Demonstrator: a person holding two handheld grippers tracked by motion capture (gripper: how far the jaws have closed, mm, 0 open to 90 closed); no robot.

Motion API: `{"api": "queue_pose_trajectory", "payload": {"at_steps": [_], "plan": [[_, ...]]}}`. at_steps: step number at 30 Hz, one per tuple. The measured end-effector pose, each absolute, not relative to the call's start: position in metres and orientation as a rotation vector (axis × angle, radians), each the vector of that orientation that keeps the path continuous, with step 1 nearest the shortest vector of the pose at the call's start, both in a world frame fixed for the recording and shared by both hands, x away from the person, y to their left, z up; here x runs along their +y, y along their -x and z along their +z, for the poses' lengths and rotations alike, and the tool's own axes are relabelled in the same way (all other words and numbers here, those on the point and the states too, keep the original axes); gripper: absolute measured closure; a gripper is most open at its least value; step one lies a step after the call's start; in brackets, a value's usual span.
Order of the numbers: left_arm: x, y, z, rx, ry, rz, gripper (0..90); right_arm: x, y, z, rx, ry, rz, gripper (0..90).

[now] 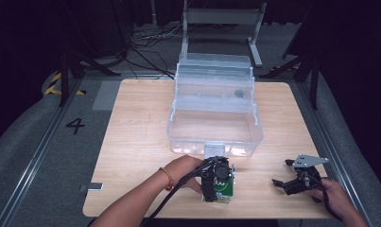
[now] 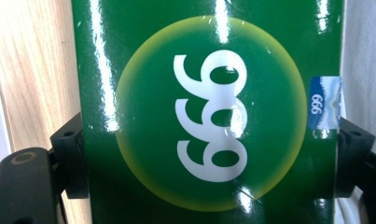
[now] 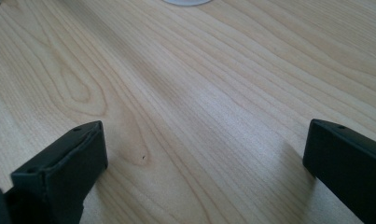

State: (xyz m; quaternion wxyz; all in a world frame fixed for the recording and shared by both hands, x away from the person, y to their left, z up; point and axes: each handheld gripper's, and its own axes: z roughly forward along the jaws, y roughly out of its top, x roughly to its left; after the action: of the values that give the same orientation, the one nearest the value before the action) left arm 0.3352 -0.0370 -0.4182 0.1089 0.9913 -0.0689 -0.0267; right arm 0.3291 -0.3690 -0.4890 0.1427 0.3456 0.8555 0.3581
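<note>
A glossy green box (image 2: 209, 116) printed with a white "999" in a yellow ring stands upright near the table's front edge (image 1: 226, 191). My left gripper (image 2: 211, 154) comes at it from above (image 1: 217, 176), and its two black pads lie against the box's opposite sides. Off to the right, my right gripper (image 1: 281, 172) rests low on the wood in a hand. Its jaws are wide apart (image 3: 204, 158) with only bare tabletop between them.
A clear plastic organiser box (image 1: 215, 127) with stepped trays folded open stands mid-table, just behind the green box. A small dark item (image 1: 237, 93) lies in an upper tray. The light wooden table (image 1: 131, 142) is bordered by grey floor, with a metal stand (image 1: 221, 19) behind.
</note>
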Motion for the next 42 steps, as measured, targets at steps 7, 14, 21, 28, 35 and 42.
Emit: {"api": "queue_pose_trajectory", "payload": {"at_steps": [7, 14, 21, 28, 35, 42], "plan": [[-0.031, -0.336, -0.415, -0.184, -2.885, -0.065, 16.0, -0.369, -0.329, -0.489, 2.468, -0.996, 1.034, 0.0], [-0.024, -0.337, -0.405, -0.175, -2.863, -0.048, 16.2, -0.369, -0.329, -0.489, 2.469, -0.996, 1.034, 0.0], [-0.012, -0.344, -0.389, -0.144, -2.844, -0.029, 16.3, -0.369, -0.329, -0.489, 2.468, -0.997, 1.033, 0.0], [-0.001, -0.351, -0.368, -0.106, -2.810, 0.009, 16.3, -0.370, -0.328, -0.489, 2.465, -1.001, 1.033, 0.0], [0.007, -0.361, -0.349, -0.075, -2.775, 0.043, 16.2, -0.370, -0.328, -0.489, 2.465, -1.001, 1.033, 0.0], [0.013, -0.373, -0.335, -0.043, -2.768, 0.076, 16.2, -0.370, -0.328, -0.489, 2.465, -1.001, 1.033, 0.0]]}}
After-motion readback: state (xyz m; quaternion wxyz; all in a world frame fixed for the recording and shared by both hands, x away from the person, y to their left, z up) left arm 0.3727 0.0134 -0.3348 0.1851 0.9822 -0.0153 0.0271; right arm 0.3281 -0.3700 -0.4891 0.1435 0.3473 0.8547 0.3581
